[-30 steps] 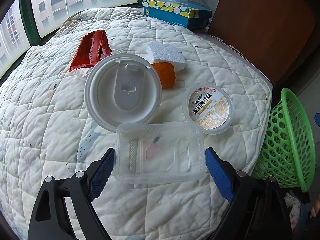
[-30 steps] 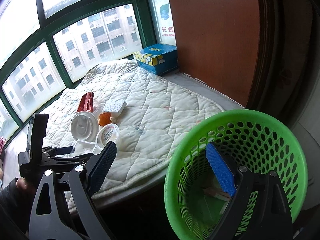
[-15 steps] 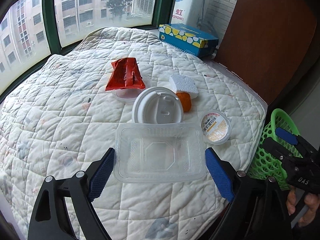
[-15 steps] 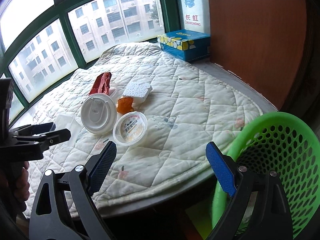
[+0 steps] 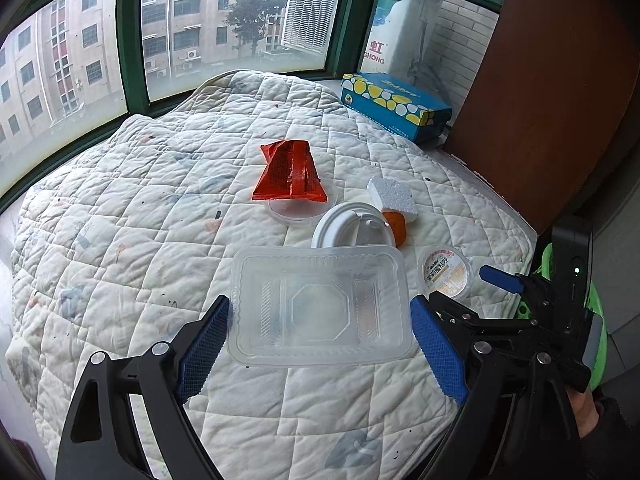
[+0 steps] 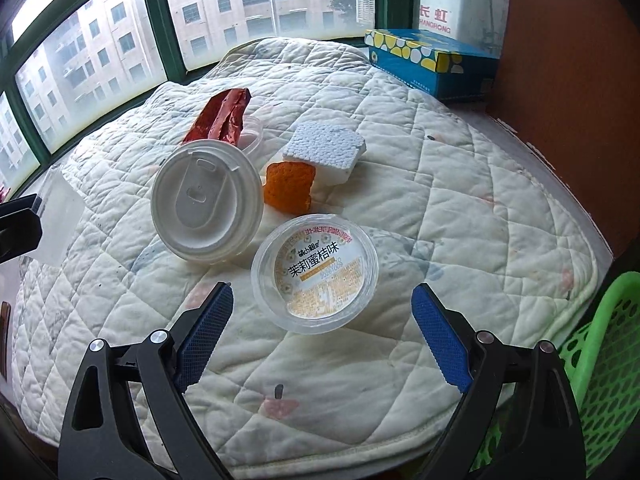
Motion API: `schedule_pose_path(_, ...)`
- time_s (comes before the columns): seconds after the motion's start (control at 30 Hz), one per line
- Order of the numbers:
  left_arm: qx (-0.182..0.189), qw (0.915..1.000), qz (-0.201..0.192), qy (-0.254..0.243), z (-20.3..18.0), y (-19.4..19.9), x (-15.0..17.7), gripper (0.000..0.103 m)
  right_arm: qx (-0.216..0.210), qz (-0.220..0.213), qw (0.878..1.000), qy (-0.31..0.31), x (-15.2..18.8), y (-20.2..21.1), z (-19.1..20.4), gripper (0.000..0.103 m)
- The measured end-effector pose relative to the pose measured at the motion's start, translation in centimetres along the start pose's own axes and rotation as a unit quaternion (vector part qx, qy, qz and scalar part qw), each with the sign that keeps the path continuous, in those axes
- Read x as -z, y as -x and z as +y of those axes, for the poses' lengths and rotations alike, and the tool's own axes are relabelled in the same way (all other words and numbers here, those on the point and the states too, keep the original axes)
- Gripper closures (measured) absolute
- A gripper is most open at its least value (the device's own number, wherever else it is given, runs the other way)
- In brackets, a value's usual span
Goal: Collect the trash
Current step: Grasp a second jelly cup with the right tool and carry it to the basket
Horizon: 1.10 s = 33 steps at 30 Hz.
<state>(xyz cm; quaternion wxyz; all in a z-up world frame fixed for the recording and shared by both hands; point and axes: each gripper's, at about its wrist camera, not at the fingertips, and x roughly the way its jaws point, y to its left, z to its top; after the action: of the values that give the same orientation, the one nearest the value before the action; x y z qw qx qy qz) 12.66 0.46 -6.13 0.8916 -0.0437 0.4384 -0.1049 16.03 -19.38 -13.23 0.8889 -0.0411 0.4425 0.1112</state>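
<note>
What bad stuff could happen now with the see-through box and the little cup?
1. The clear tray is held only by its two short ends in the left gripper; thin plastic may buckle and pop out.
2. The right gripper is open around the labelled cup; closing could nudge the white lid beside it.

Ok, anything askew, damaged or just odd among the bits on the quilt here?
Two things. The white cup lid sits tilted, not flat on the quilt. The red wrapper is crumpled and lies partly on a clear round lid. No spill shows. The left hand-held gripper holds the clear tray.
</note>
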Motion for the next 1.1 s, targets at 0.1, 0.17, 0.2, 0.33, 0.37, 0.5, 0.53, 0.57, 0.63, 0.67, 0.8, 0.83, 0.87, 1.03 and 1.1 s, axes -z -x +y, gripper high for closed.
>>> schedule_pose_path(0.1, -0.001, 1.0, 0.0, 0.001, 0.2, 0.0, 0.0, 0.017, 0.007, 0.007, 1.0, 0.003, -0.4, -1.0, 0.2, 0.014)
schedule_pose_path(0.17, -0.001, 1.0, 0.0, 0.002, 0.4, 0.0, 0.0, 0.017, 0.011, 0.009, 1.0, 0.006, -0.5, -1.4, 0.2, 0.018)
schedule_pose_path(0.2, -0.002, 1.0, 0.0, 0.002, 0.5, 0.0, 0.0, 0.017, 0.013, 0.011, 1.0, 0.007, -0.6, -1.6, 0.2, 0.019)
schedule_pose_path(0.33, -0.001, 1.0, -0.002, 0.002, 0.4, 0.2, -0.1, 0.017, 0.006, 0.016, 1.0, -0.001, -0.8, -1.9, 0.0, 0.032)
schedule_pose_path(0.37, 0.0, 1.0, -0.003, 0.001, 0.3, 0.2, -0.1, 0.017, 0.002, 0.015, 1.0, -0.002, -0.8, -1.7, 0.0, 0.035)
schedule_pose_path(0.5, 0.003, 1.0, -0.005, -0.003, -0.2, 0.5, -0.1, 0.017, 0.001, 0.004, 1.0, -0.004, -0.6, -0.3, 0.1, 0.035)
schedule_pose_path(0.53, 0.003, 1.0, -0.007, -0.004, -0.4, 0.6, -0.2, 0.017, -0.001, 0.002, 1.0, -0.007, -0.5, 0.1, 0.0, 0.035)
schedule_pose_path(0.57, 0.005, 0.9999, -0.007, -0.006, -0.6, 0.6, -0.2, 0.017, -0.001, -0.001, 1.0, -0.009, -0.4, 0.6, -0.1, 0.035)
schedule_pose_path(0.63, 0.007, 0.9999, -0.009, -0.009, -1.1, 0.9, -0.3, 0.017, -0.001, -0.008, 1.0, -0.012, -0.3, 1.6, -0.3, 0.035)
schedule_pose_path(0.67, 0.008, 0.9998, -0.011, -0.011, -1.4, 1.0, -0.4, 0.017, 0.0, -0.012, 1.0, -0.015, -0.2, 2.2, -0.5, 0.035)
schedule_pose_path(0.8, 0.016, 0.9995, -0.017, -0.019, -2.6, 1.5, -0.6, 0.017, 0.005, -0.028, 0.999, -0.024, 0.0, 4.5, -1.3, 0.035)
schedule_pose_path(0.83, 0.018, 0.9994, -0.018, -0.022, -2.9, 1.6, -0.6, 0.017, 0.007, -0.033, 0.999, -0.026, 0.1, 5.1, -1.4, 0.035)
schedule_pose_path(0.87, 0.02, 0.9993, -0.02, -0.025, -3.3, 1.7, -0.7, 0.017, 0.008, -0.038, 0.999, -0.029, 0.2, 5.7, -1.7, 0.035)
schedule_pose_path(1.03, 0.035, 0.9983, -0.028, -0.037, -5.2, 2.3, -0.9, 0.017, 0.022, -0.059, 0.997, -0.048, 0.8, 8.6, -3.5, 0.035)
schedule_pose_path(1.1, 0.042, 0.9978, -0.029, -0.043, -6.1, 2.3, -1.0, 0.017, 0.031, -0.065, 0.996, -0.057, 1.2, 9.6, -4.4, 0.035)
